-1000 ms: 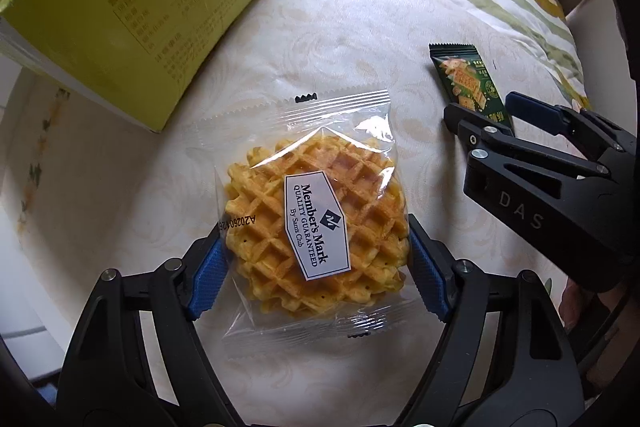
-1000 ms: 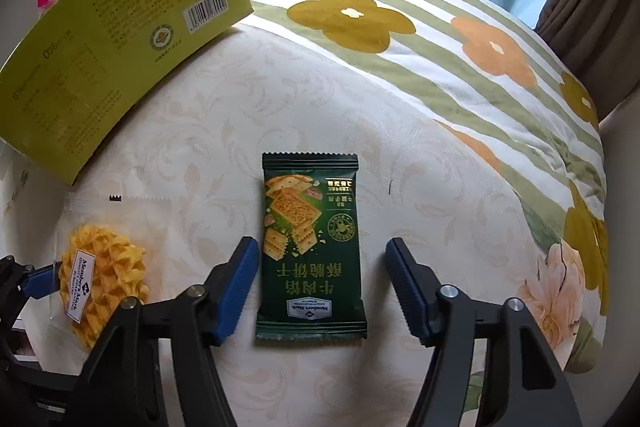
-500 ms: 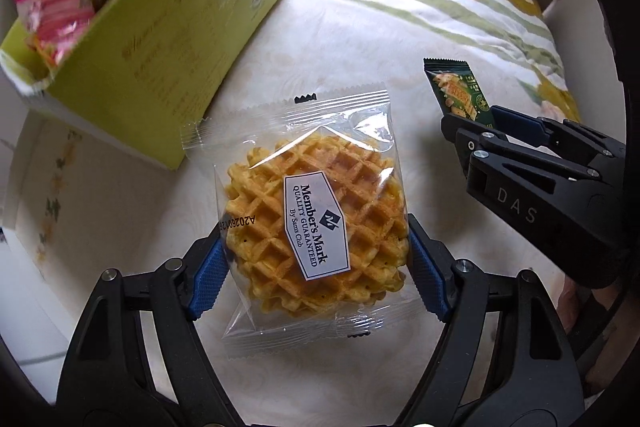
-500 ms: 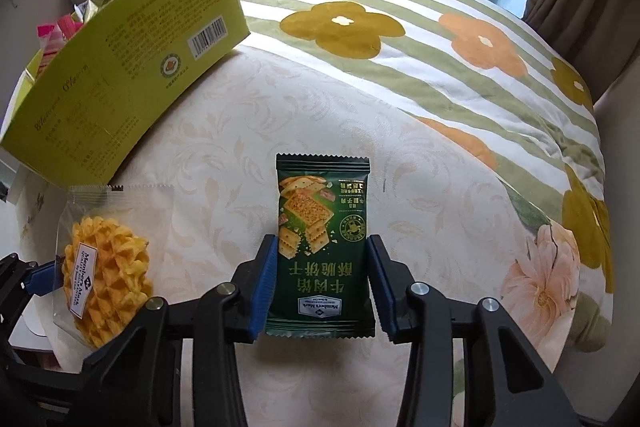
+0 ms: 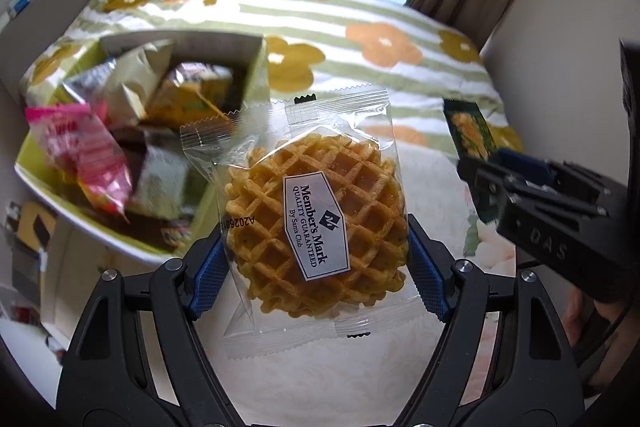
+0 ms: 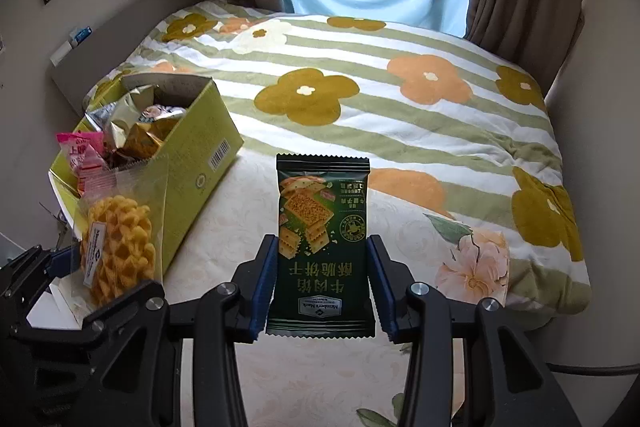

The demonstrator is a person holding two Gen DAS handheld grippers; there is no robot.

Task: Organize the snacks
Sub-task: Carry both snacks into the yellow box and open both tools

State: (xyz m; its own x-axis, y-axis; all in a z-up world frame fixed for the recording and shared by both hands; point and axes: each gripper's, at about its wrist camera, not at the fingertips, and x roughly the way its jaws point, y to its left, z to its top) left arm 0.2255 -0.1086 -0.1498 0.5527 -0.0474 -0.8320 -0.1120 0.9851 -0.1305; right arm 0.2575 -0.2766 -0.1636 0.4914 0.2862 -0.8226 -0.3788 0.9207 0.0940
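Both snacks are up off the bed [image 6: 400, 147] now. Left gripper [image 5: 316, 267] is clamped on the waffle pack [image 5: 316, 223]. Right gripper [image 6: 322, 287] just squeezed onto the green cracker packet [image 6: 322, 239], beside the yellow snack box [image 6: 192, 167].

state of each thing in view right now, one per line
waffle pack: sealed, clamped between the left tongs, lifted off the bed
green cracker pack: sealed, clamped between the right tongs, lifted, print upside down
yellow-green box: open at the top, resting on the bed, holding several wrapped snacks
pink snack pack: sticking up out of the box
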